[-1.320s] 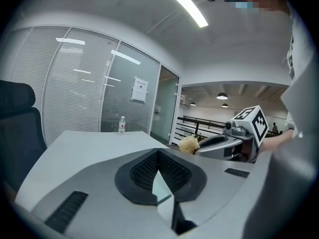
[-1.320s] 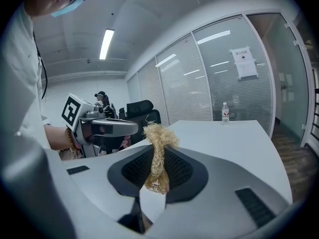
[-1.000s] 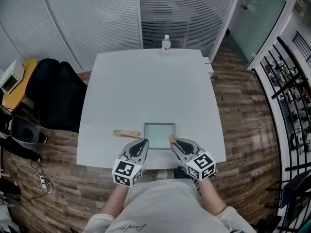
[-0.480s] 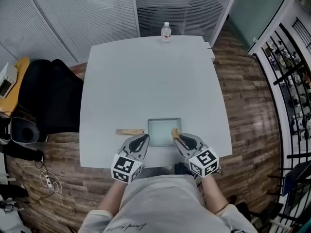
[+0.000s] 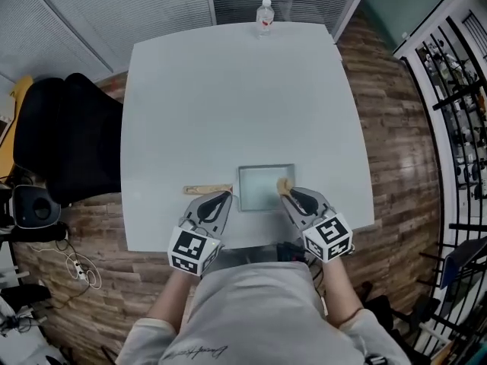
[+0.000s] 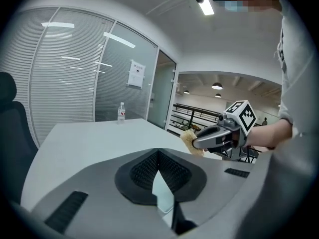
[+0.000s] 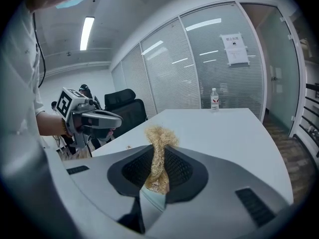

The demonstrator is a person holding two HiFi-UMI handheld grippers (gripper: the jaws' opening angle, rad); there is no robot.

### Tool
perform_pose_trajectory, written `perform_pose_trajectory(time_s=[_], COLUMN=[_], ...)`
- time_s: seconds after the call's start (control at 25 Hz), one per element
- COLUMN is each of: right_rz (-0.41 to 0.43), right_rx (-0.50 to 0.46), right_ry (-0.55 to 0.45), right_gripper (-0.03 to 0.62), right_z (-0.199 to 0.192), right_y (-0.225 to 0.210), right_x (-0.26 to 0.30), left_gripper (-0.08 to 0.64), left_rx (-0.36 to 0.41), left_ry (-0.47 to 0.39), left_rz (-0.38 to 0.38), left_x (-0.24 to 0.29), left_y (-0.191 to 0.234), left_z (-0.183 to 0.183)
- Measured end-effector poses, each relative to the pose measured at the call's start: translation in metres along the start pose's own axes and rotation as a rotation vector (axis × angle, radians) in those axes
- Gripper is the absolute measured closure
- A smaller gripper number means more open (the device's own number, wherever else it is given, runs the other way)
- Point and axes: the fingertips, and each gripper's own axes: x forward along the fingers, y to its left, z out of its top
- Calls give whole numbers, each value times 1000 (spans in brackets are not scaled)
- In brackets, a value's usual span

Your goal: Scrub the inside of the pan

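The pan [image 5: 262, 188] is a shallow square glass dish near the table's front edge. My right gripper [image 5: 287, 194] is shut on a tan fibrous scrubber [image 5: 284, 185], which sits at the pan's right rim. The right gripper view shows the scrubber [image 7: 158, 153] pinched upright between the jaws. My left gripper [image 5: 224, 197] is shut with nothing in it, just left of the pan and above the table. From the left gripper view [image 6: 158, 156] I see the right gripper [image 6: 202, 142] and its scrubber [image 6: 189, 137].
A wooden-handled brush [image 5: 207, 190] lies on the white table [image 5: 228, 97] left of the pan, under the left gripper's tip. A water bottle [image 5: 264, 15] stands at the far edge. A black chair [image 5: 57, 139] is left of the table. Wood floor surrounds it.
The head view has tilted, so the table and pan sit higher in the picture. Both grippers keep nearly the same places beside the pan, and the scrubber stays at its right side.
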Motion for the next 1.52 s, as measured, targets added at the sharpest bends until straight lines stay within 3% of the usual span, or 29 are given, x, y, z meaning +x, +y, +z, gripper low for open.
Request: perform_pose_trajectory(time_s=[0.24, 0.48, 0.6, 0.76, 0.88, 1.0, 1.08, 1.32, 1.52], right_rz=[31, 49, 55, 64, 86, 103, 113, 130, 131], right_rx=[-20, -64, -92, -124, -126, -141, -156, -185, -242], right_ry=[46, 88, 121, 154, 178, 200, 215, 261, 317], right_gripper=[514, 514, 514, 514, 514, 514, 514, 514, 512], right_z=[-8, -17, -23, -26, -29, -35, -38, -48, -56], right_y=[9, 12, 15, 17, 22, 28, 30, 29, 26], right_x=[15, 23, 25, 32, 37, 44, 47, 50, 65], left_gripper=[549, 549, 549, 549, 549, 545, 484, 368, 359], left_rx=[-35, 9, 107, 330, 485, 583, 639, 682, 687], left_ry=[28, 79, 174, 346, 456, 533, 572, 695, 732], left_rz=[-2, -7, -26, -75, -153, -250, -304, -417, -426], left_x=[0, 6, 9, 14, 22, 26, 27, 30, 34], left_y=[10, 12, 17, 28, 28, 28, 31, 36, 47], left_z=[-15, -33, -52, -79, -99, -115, -123, -149, -161])
